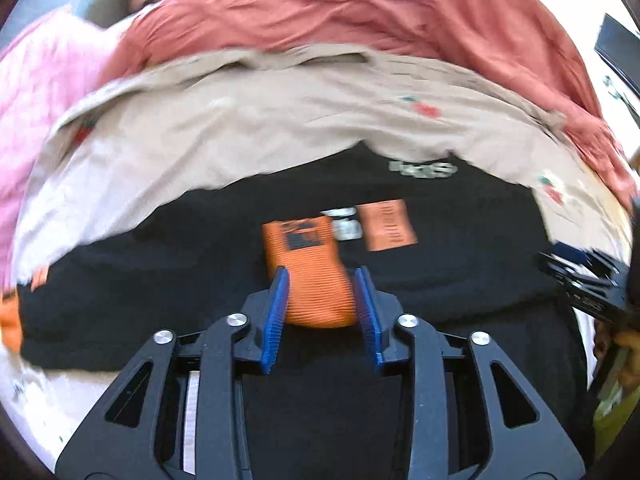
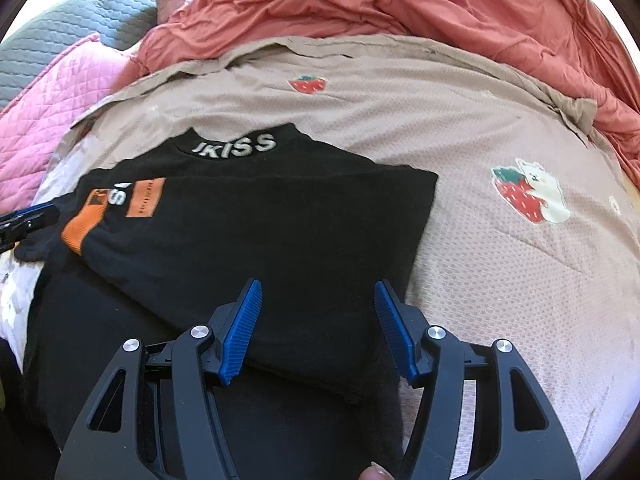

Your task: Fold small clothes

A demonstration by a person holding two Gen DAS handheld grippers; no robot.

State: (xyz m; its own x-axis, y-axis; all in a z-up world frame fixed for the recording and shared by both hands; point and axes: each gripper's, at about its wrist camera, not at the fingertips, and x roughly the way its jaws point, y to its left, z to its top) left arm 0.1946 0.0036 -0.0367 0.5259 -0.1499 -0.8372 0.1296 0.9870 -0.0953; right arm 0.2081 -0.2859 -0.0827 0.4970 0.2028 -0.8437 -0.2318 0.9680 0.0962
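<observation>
A small black top (image 2: 256, 232) with white collar lettering and orange patches lies on a beige strawberry-print blanket (image 2: 480, 248); its right side is folded over. The orange ribbed sleeve cuff (image 1: 316, 280) lies across the black top (image 1: 440, 264). My left gripper (image 1: 322, 278) has its blue pads on either side of the cuff, and the jaws are apart. It shows at the left edge of the right wrist view (image 2: 28, 218), next to the cuff (image 2: 86, 226). My right gripper (image 2: 318, 292) is open and empty over the top's lower folded part.
A rust-red quilt (image 2: 420, 4) is heaped behind the blanket. A pink quilted cover (image 2: 52, 108) and a grey one (image 2: 72, 16) lie at the left. My right gripper (image 1: 592, 288) shows at the right edge of the left wrist view.
</observation>
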